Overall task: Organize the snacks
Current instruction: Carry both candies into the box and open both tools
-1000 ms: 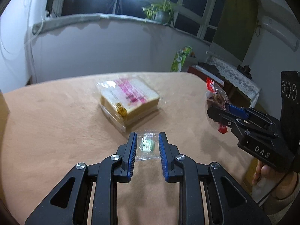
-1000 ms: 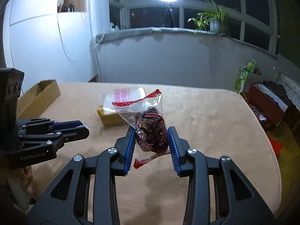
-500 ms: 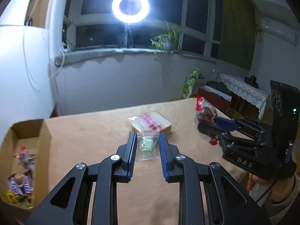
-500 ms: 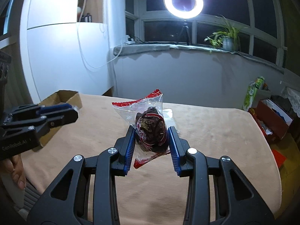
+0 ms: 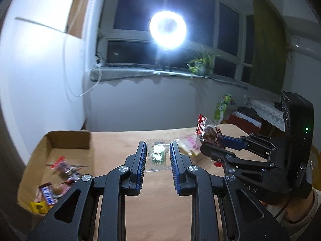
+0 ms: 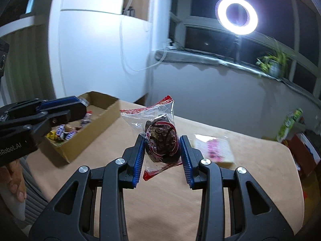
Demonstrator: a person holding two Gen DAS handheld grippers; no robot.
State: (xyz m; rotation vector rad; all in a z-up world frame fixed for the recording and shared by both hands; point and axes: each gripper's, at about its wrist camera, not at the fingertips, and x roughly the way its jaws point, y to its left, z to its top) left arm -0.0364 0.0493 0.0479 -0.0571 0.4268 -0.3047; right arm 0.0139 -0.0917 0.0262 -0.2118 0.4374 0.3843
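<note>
Two snacks are in the air at once, one in each gripper. Nearest the left wrist camera, the left gripper (image 5: 156, 154) has its jaws clenched on a small clear packet (image 5: 157, 155) with a green candy inside, carried above the counter (image 5: 160, 210). Nearest the right wrist camera, the right gripper (image 6: 162, 150) has its jaws clamped on a dark wrapped snack (image 6: 161, 140) in a clear bag with red ends, also off the counter.

Beyond them, to the left, stands the open cardboard box (image 5: 69, 139), with several wrapped sweets (image 5: 60, 176) already lying in it. The step in hand looks like carrying both pieces to that box. To do it well, each gripper should probably cross the near wall of the box with the packet above the rim, stop over bare floor in the box, and only then let go; the small packet is light and may cling to a pad, so a low release seems wise. The two grippers travel close together, so entering one after the other would avoid a knock.

Farther back on the counter a wrapped slice of bread (image 6: 212, 148) lies well apart from the box, not yet sorted. The counter between box and bread is bare, giving free room. The box sits near the counter's left edge, so pushing against it could slide it off.
</note>
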